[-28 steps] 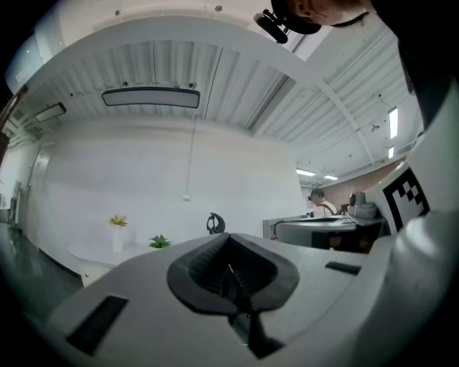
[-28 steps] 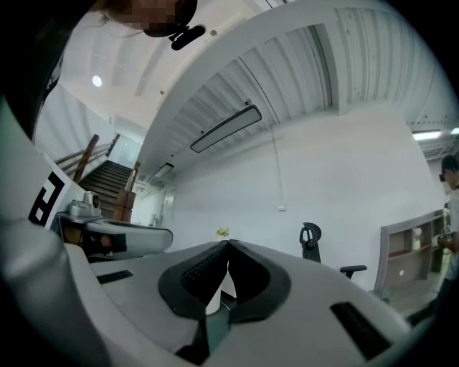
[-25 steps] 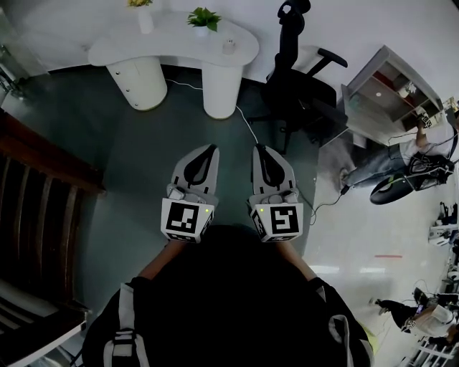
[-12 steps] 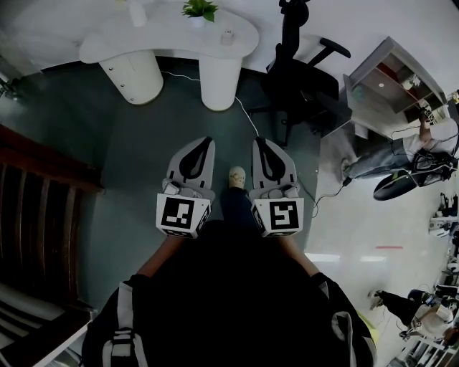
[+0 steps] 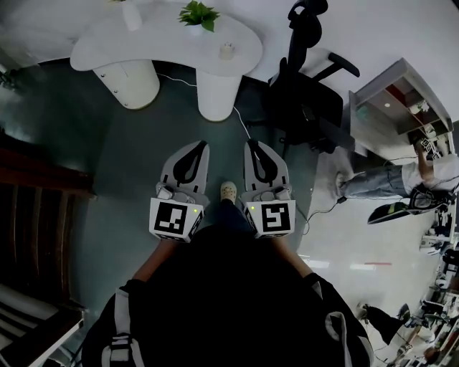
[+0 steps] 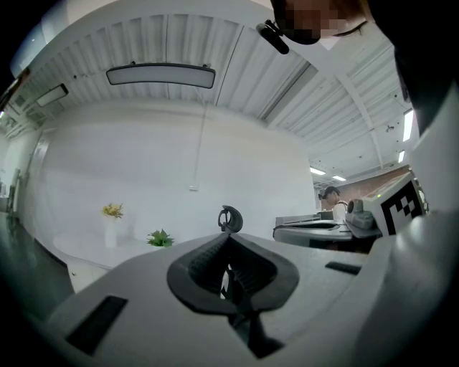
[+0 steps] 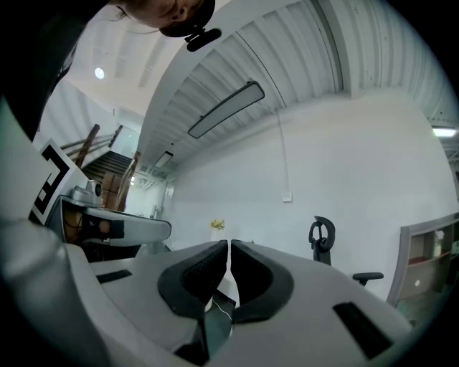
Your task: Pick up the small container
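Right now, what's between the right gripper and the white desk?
Head view: only dark floor, plus a white cable by the desk leg.

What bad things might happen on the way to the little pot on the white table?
1. A cable lies on the floor between the person's shoe and the white table; a foot might catch it.
2. The left gripper and right gripper are both shut, so they would bump the small container unless opened first.
3. The plant stands close by and might get knocked.

Shoe (image 5: 228,191) now btwn L gripper (image 5: 201,145) & R gripper (image 5: 250,144), chair (image 5: 305,79) shifted right
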`<state>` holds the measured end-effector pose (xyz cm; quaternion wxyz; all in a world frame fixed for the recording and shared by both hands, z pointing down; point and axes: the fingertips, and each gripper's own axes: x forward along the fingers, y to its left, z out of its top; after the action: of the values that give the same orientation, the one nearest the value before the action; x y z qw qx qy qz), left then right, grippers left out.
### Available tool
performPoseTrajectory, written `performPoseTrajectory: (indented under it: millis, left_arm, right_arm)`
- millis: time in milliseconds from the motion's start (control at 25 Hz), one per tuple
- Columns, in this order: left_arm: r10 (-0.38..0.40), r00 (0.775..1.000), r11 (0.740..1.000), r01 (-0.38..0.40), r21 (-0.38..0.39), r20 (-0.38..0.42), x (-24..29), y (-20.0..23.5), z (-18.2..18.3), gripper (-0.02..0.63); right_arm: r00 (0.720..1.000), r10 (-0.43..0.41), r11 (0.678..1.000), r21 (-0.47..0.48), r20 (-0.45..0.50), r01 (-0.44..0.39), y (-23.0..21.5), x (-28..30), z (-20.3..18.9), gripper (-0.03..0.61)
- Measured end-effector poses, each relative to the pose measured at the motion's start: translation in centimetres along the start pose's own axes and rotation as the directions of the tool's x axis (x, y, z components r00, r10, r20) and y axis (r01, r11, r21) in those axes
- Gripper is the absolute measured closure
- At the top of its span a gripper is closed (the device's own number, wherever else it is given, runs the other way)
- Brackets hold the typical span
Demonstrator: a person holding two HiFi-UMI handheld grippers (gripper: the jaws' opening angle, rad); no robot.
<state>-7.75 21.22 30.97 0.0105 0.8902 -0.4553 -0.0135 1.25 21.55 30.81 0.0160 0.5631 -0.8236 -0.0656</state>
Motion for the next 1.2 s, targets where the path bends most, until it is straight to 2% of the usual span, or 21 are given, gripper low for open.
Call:
performPoseTrajectory:
  millis: [120, 240, 440, 640, 960, 1200]
  left_arm:
    - [0.012, 1.0, 1.0, -0.012, -0.012, -0.009, 3.5, 1.4, -0.3, 0.607]
    - [0.025, 1.0, 1.0, -0.026, -0.017, -0.016, 6.8, 2.9, -0.5, 0.607]
    - [0.046, 0.999, 0.999, -0.046, -0.02, -0.015, 11.7, 4.6, -0.5, 0.607]
    - [0.063, 0.998, 0.998, -0.064, -0.028, -0.03, 15.6, 5.8, -1.1, 0.607]
    - [0.107, 0.993, 0.994, -0.108, -0.028, -0.045, 19.6, 7.5, -1.9, 0.607]
    - [0.089, 0.995, 0.996, -0.088, -0.032, 0.037, 21.4, 7.5, -0.6, 0.607]
  right_arm:
    - [0.997, 0.036, 0.999, -0.005, -0.066, -0.037, -1.9, 3.2, -1.3, 0.542]
    - [0.998, 0.048, 0.999, 0.001, -0.042, -0.048, -4.2, 6.8, -1.8, 0.485]
    - [0.989, 0.082, 0.997, 0.003, -0.121, -0.082, -7.1, 10.9, -3.7, 0.437]
    - [0.993, 0.101, 0.995, 0.027, -0.054, -0.099, -9.5, 14.6, -4.9, 0.426]
    - [0.985, 0.163, 0.987, 0.016, -0.064, -0.162, -11.5, 18.1, -6.5, 0.426]
    - [0.983, 0.172, 0.984, 0.065, -0.057, -0.168, -13.0, 19.5, -7.3, 0.414]
